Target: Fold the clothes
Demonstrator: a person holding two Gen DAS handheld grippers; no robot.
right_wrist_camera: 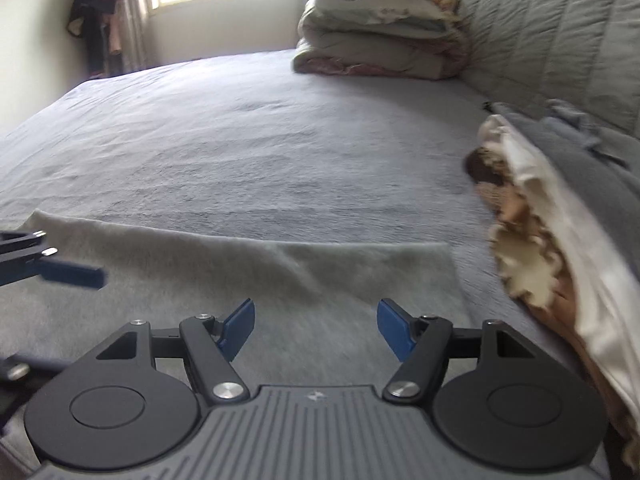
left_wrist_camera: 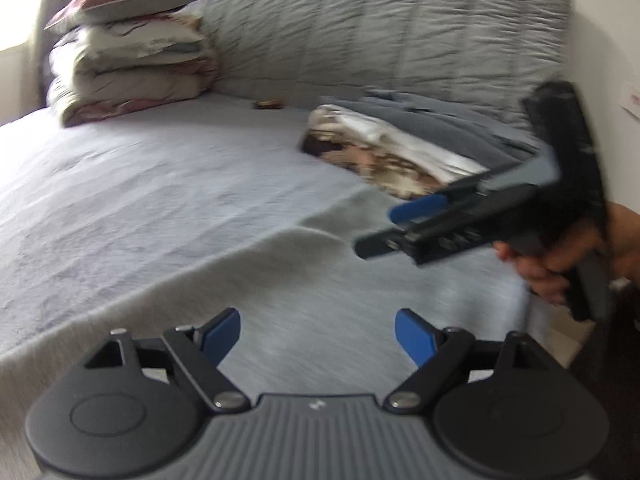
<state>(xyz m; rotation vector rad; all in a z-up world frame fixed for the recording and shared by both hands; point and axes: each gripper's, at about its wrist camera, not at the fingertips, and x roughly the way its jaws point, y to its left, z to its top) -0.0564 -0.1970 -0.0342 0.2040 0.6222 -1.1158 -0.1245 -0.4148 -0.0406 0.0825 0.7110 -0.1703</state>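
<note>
Your left claw (left_wrist_camera: 318, 334): jaws wide apart, empty | your right claw (right_wrist_camera: 316, 330): jaws apart, empty, above the cloth | pale cloth (right_wrist_camera: 248, 276): flat on the bed (right_wrist_camera: 224, 128), under both claws | folded pile (right_wrist_camera: 560, 248): 3 o'clock of the cloth | bedding stack (right_wrist_camera: 376, 40): 12 o'clock, well apart.

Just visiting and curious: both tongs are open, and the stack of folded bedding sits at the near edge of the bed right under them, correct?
Not quite. Both tongs, left and right, are open, but the stack of folded bedding sits at the far end of the bed, as the right wrist view shows.
</note>
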